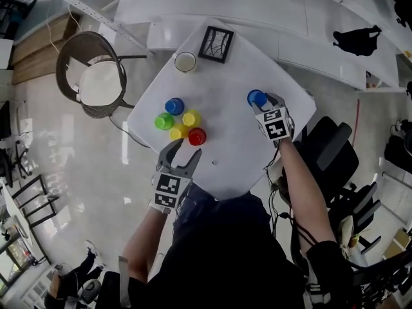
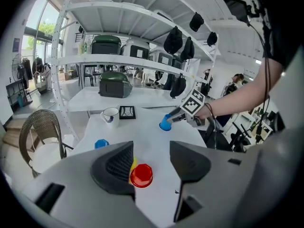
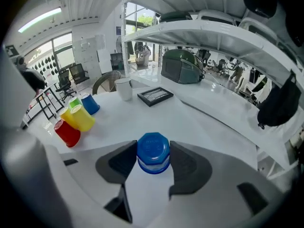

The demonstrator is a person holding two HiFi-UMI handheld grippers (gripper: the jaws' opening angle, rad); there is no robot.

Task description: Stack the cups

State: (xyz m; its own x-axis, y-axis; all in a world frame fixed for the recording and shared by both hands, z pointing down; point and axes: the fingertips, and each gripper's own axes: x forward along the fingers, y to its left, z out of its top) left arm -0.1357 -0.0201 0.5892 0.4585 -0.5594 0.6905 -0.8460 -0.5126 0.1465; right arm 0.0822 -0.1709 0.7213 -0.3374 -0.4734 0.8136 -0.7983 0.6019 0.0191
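A blue cup (image 3: 153,152) sits base-toward-camera between the jaws of my right gripper (image 3: 153,158), whose pads press on both its sides. In the head view that blue cup (image 1: 256,98) and the right gripper (image 1: 261,102) are over the right part of the white table (image 1: 232,76). Left of centre stands a cluster of cups: blue (image 1: 174,105), green (image 1: 164,121), two yellow (image 1: 191,118), and red (image 1: 197,136). My left gripper (image 1: 182,152) is open just short of the red cup (image 2: 141,175), which shows ahead between its jaws without touching them.
A white mug (image 1: 185,62) and a black framed object (image 1: 216,44) stand at the table's far end. A wicker chair (image 1: 90,76) is off the table's left side, a black office chair (image 1: 328,148) off its right. White shelving (image 2: 142,61) runs behind.
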